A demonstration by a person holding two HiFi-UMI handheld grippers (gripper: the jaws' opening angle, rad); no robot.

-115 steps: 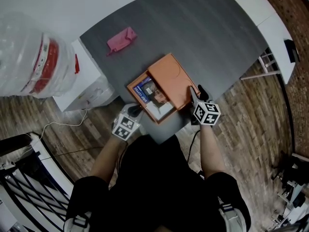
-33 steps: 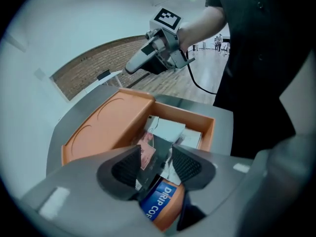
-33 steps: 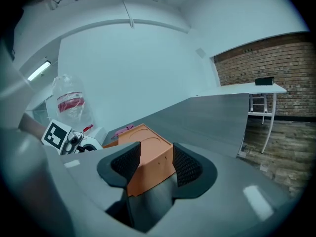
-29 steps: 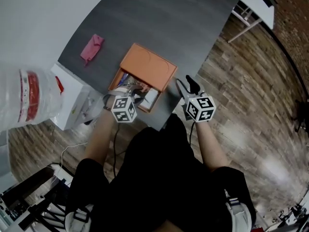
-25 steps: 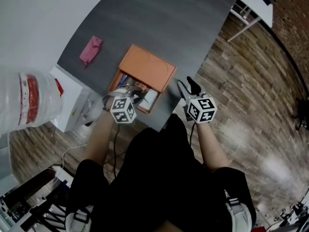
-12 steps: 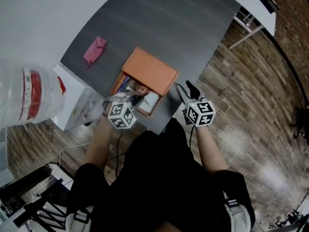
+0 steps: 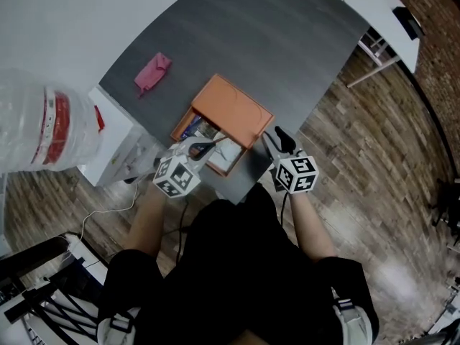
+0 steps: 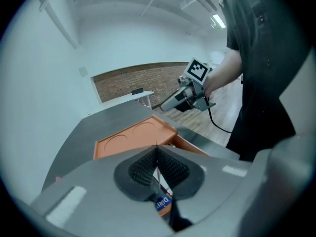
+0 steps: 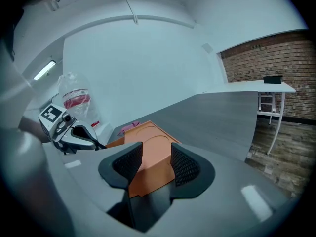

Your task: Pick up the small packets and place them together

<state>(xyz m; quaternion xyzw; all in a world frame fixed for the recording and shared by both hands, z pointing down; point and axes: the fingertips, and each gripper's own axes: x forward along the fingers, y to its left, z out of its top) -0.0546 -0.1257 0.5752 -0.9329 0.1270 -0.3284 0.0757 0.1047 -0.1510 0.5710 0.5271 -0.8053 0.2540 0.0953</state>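
Observation:
An orange box [image 7: 233, 110] lies on the grey table [image 7: 287, 42], its lid slid back and its near end open. Small packets [image 7: 205, 131] show in that open end. My left gripper [image 7: 203, 146] hangs just above the open end and is shut on a thin packet with blue print [image 8: 162, 202], whose edge runs up between the pads. My right gripper [image 7: 274, 136] is at the box's right corner. Its jaws have just been closing a little but stand open [image 9: 150, 157]; the orange box [image 9: 148, 169] shows in the gap, and the pads do not press on it.
A pink packet [image 7: 152, 72] lies alone on the table to the far left of the box. A white cabinet [image 7: 118, 146] stands beside the table's left end, with a clear plastic bag with red print [image 7: 43, 117] above it. Wooden floor lies to the right.
My left gripper, earlier low in the open end of the box, has shut on a packet and risen with it. The right gripper has hardly moved.

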